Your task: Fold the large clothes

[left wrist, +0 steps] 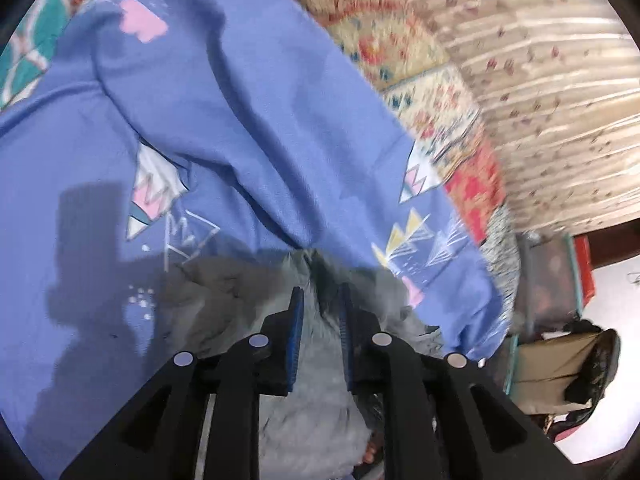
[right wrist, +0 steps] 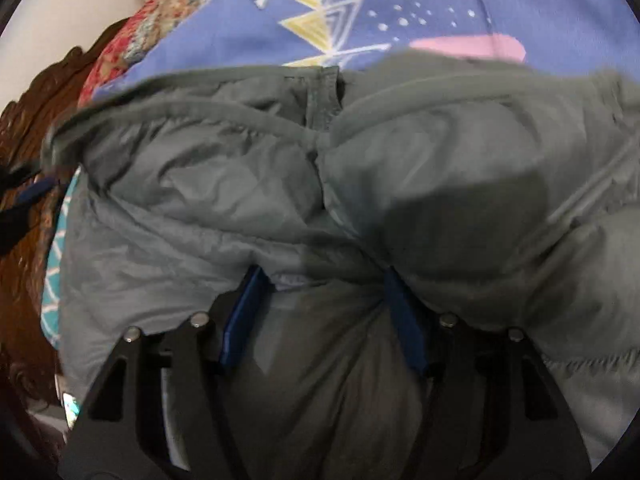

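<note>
Both the left gripper [left wrist: 320, 300] and the right gripper [right wrist: 320, 280] pinch bunched folds of the grey padded jacket [right wrist: 248, 184] above the blue patterned bedsheet [left wrist: 224, 92].

Between your right gripper's [right wrist: 326, 280] blue pads [right wrist: 240, 320] sits a plain grey jacket [right wrist: 240, 180]. Beyond it, a periwinkle bedsheet [right wrist: 224, 40] printed with yellow, pink and white triangles.

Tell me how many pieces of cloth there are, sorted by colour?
Grey: 1, the puffy jacket that both grippers, left and right, hold.
Blue-violet: 1, the patterned sheet.
Red and cream: 1, the floral quilt.
Total: 3.
</note>
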`<state>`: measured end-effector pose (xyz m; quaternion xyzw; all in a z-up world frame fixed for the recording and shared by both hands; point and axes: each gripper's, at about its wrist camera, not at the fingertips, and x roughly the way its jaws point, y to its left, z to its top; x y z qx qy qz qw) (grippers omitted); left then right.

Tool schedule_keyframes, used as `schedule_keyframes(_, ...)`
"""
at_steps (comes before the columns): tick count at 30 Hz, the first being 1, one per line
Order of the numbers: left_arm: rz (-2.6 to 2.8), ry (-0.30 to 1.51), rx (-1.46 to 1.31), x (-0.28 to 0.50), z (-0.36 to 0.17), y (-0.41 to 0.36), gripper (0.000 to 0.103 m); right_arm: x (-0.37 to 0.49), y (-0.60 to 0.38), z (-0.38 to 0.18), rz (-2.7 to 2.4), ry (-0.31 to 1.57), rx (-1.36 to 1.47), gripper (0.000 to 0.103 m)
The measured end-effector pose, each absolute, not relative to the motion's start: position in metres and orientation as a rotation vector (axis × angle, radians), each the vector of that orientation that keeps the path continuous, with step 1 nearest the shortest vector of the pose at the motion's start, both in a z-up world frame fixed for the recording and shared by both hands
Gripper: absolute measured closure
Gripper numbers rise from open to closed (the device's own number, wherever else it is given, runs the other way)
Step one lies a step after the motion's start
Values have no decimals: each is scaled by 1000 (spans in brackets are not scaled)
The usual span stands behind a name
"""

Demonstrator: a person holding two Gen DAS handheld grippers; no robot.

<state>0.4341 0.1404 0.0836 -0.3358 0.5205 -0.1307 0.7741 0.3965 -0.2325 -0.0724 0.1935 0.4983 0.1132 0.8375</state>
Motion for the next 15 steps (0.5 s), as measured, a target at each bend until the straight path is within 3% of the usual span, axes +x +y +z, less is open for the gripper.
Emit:
schedule_keyframes(5, -355, 1036, -597, 405, 109, 112, 64, 390, -230, -58, 266, 1033, 396, 40)
schedule_keyframes(8, -387, 1035, -399, 399, 98, 60, 64, 365, -250, -22, 319, 875, 494, 40)
schedule_keyframes(12, -302, 1069, -259, 404, 54, 34, 64, 352, -286, -12, 257, 826, 518, 40)
schedule_keyframes(15, -167, 1125, -200, 408, 6, 41, 64, 363, -315, -51, 138, 956, 599, 40)
